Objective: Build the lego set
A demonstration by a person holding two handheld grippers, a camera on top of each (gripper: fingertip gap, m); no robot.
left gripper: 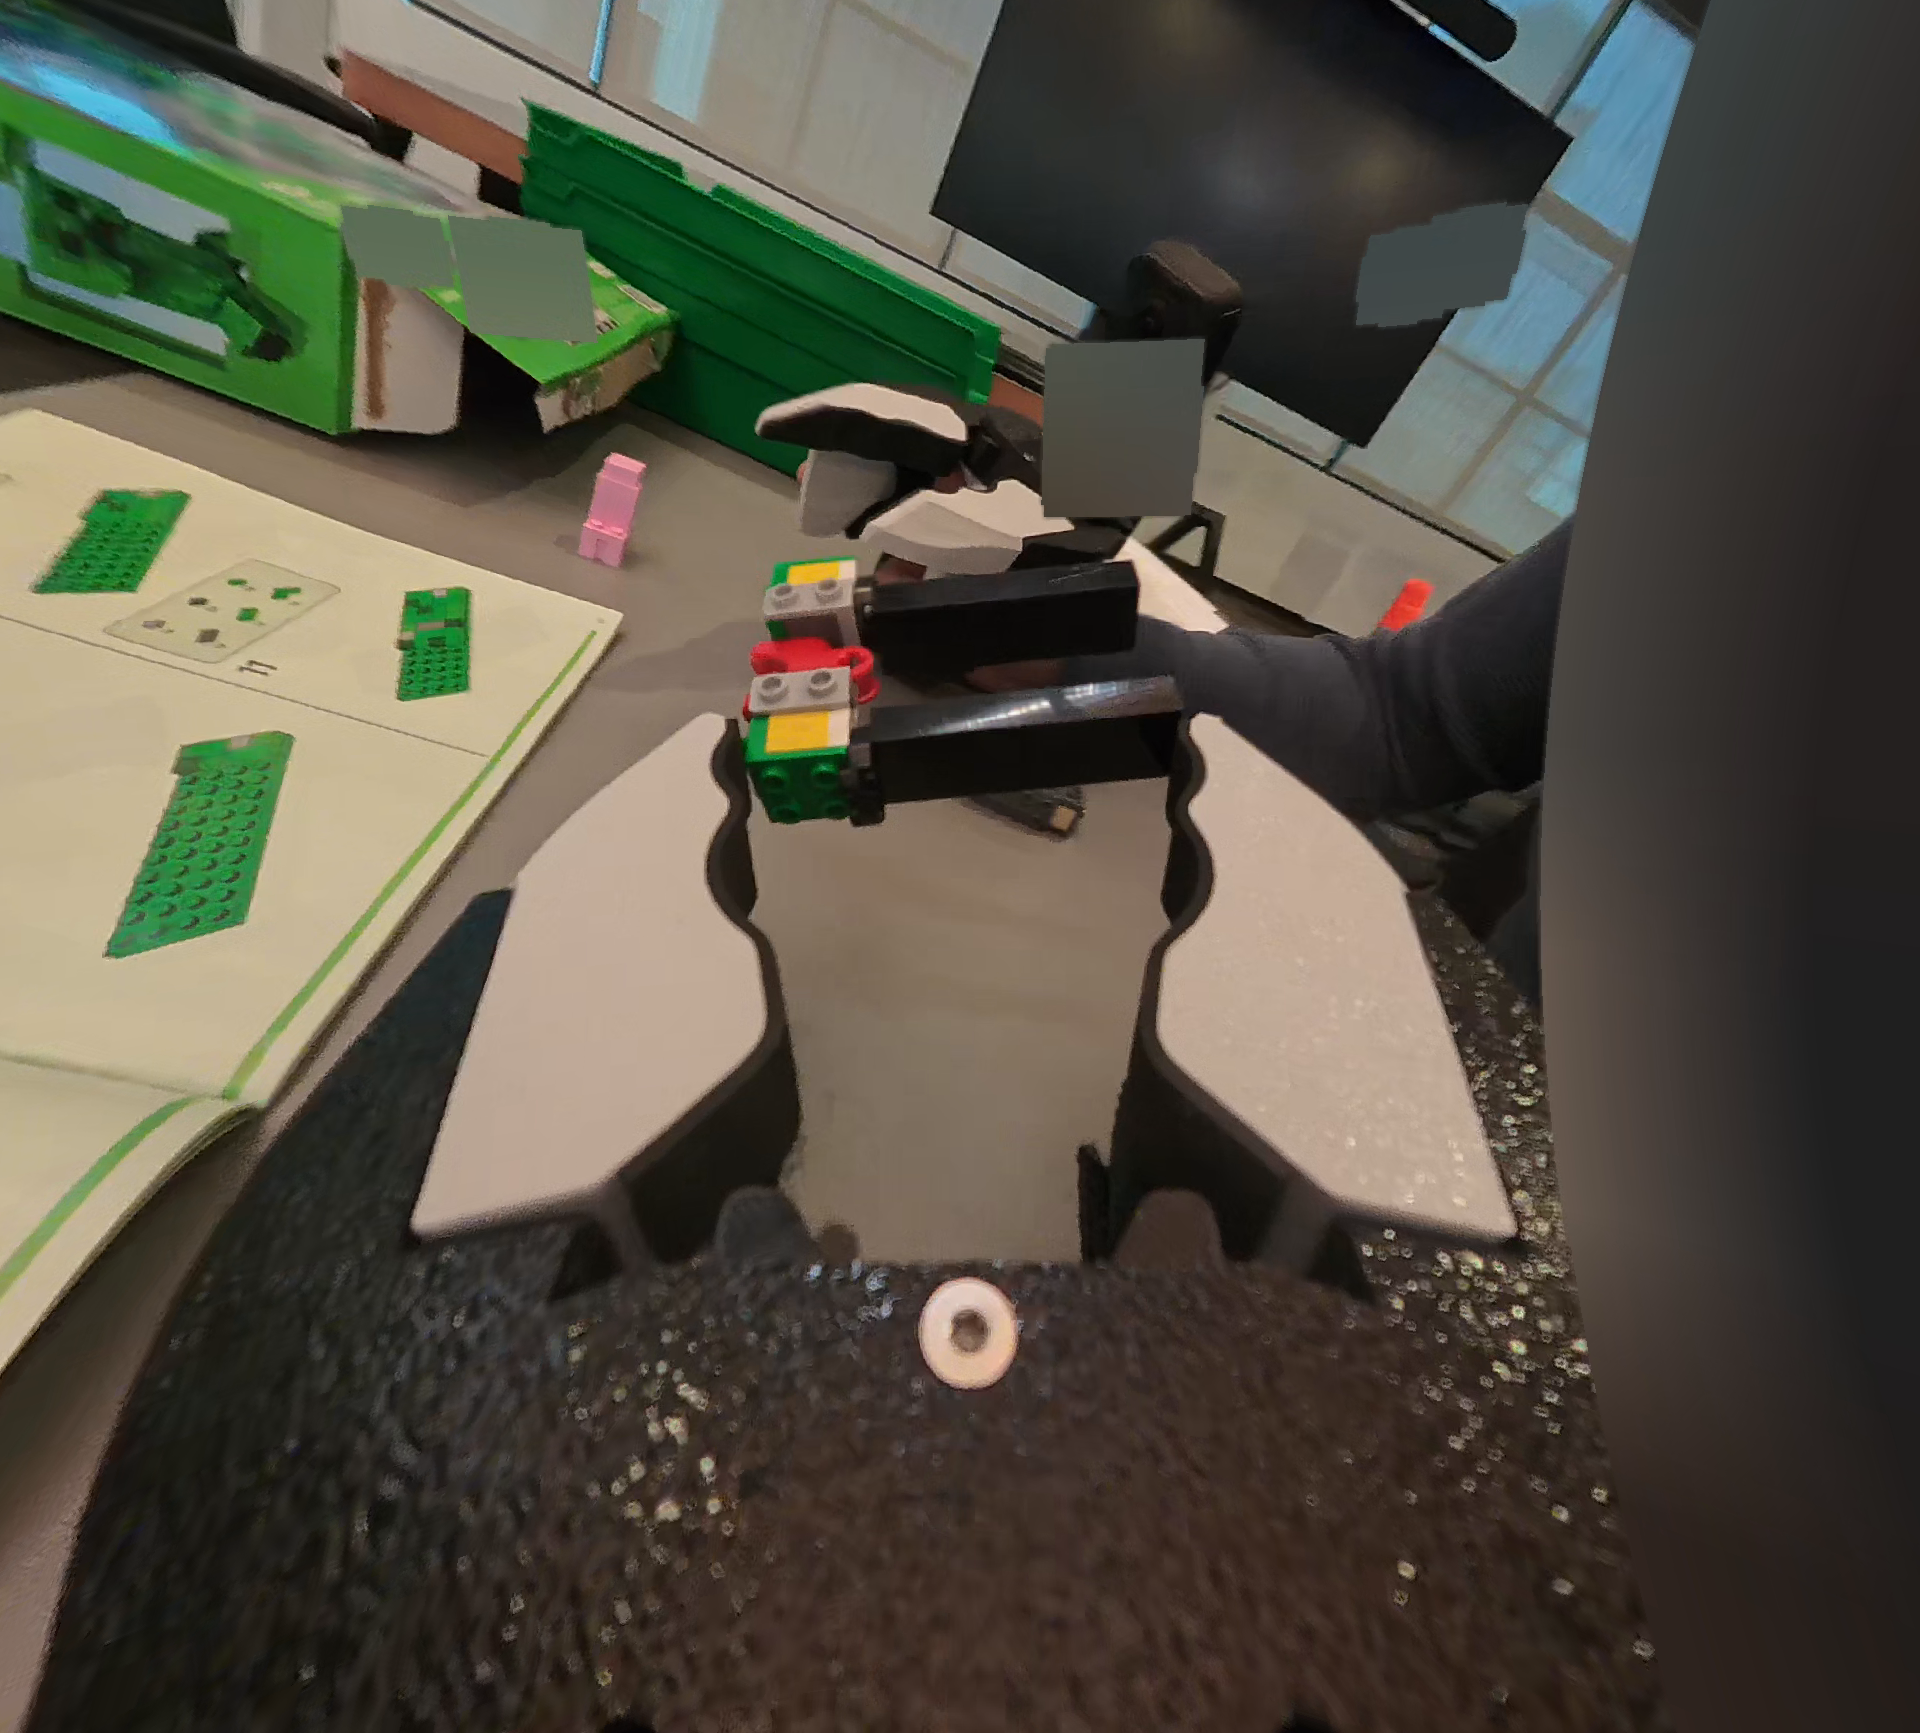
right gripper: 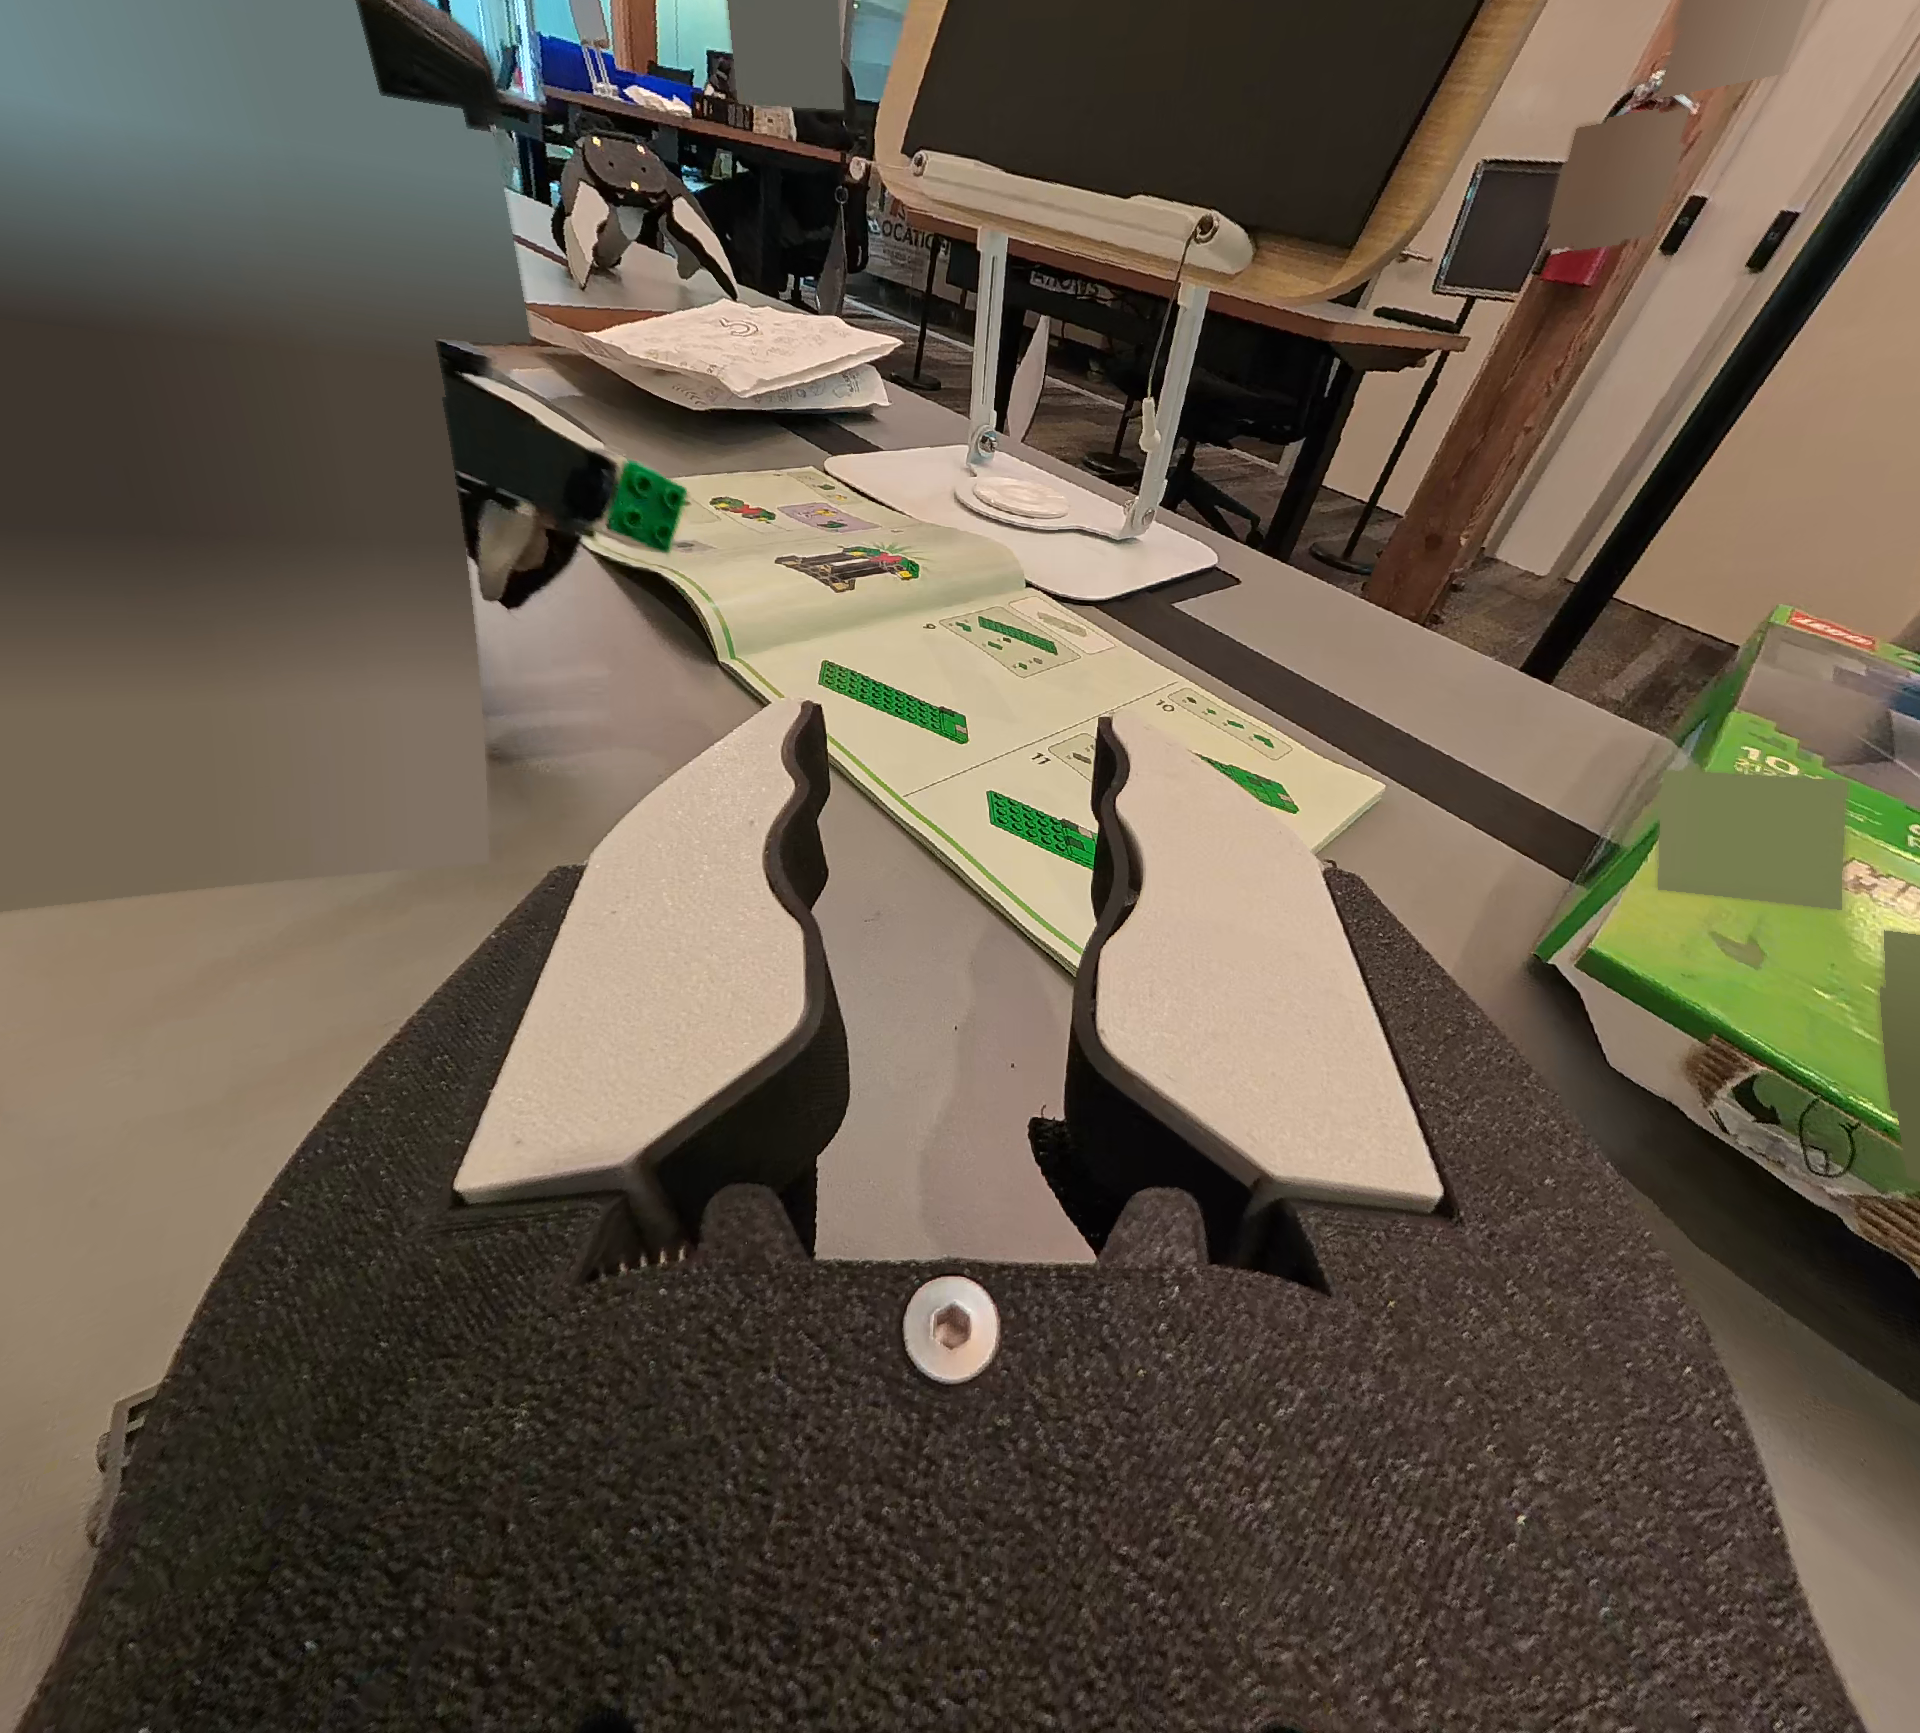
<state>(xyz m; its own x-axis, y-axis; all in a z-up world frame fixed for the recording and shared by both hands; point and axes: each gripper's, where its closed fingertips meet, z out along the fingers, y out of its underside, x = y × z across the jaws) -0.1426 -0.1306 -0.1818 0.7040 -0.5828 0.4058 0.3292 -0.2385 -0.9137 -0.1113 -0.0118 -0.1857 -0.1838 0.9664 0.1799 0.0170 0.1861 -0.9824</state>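
Note:
My left gripper (left gripper: 951, 748) is shut on a partly built lego piece (left gripper: 1018, 738), holding it lengthwise between its fingertips above the table. The piece has two long black bars with green, yellow, grey and red bricks at their left end. Its green studded end also shows in the right wrist view (right gripper: 646, 507), at the left. My right gripper (right gripper: 961, 738) is open and empty, hovering over the grey table (right gripper: 914, 1008) and the open instruction booklet (right gripper: 987, 696). In the left wrist view it (left gripper: 883, 478) sits just behind the piece, apart from it.
The booklet (left gripper: 239, 748) lies at left. Behind it are a green lego box (left gripper: 187, 260), a stack of green plates (left gripper: 748, 301) and a small pink figure (left gripper: 613, 509). The box (right gripper: 1766, 935) also shows at right. A white screen stand (right gripper: 1039, 520) and paper bags (right gripper: 748, 353) stand farther back.

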